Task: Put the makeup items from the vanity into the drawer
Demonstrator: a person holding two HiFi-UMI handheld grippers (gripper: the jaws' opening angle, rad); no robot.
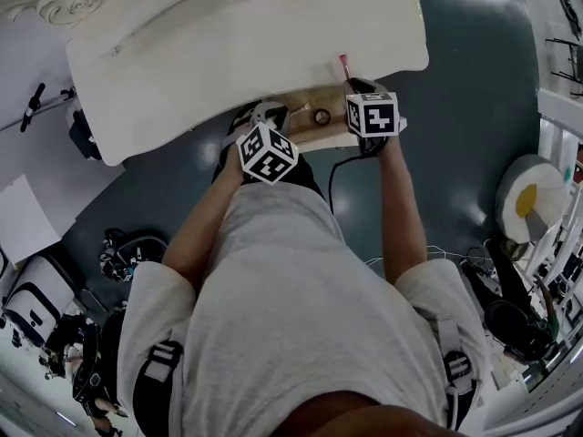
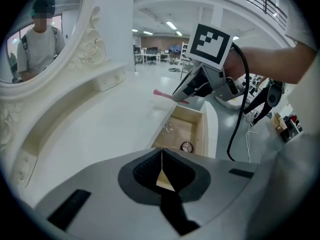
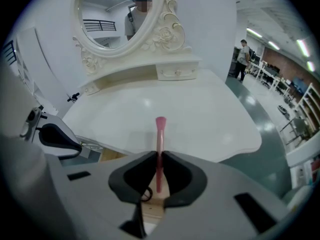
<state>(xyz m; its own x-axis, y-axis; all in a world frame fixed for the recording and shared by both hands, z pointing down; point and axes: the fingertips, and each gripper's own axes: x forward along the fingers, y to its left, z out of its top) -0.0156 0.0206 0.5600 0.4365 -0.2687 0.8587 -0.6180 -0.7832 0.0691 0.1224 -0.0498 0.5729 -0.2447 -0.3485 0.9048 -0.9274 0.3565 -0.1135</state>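
My right gripper (image 3: 160, 160) is shut on a slim pink makeup stick (image 3: 160, 131). The stick pokes out past the jaws over the front edge of the white vanity top (image 3: 165, 104). In the head view the pink makeup stick (image 1: 344, 66) shows just ahead of the right gripper (image 1: 353, 86). Below the vanity edge the wooden drawer (image 2: 197, 134) stands pulled out. A small round item (image 2: 186, 146) and a glittery bit (image 2: 167, 128) lie in it. My left gripper (image 2: 161, 159) is shut with nothing in it and hangs over the drawer's near end.
An oval mirror (image 3: 115, 14) in a carved white frame stands at the back of the vanity, above a small drawer (image 3: 175, 73). Dark green floor (image 1: 474, 107) surrounds the vanity. Bags and gear (image 1: 55, 326) lie on the floor to the left.
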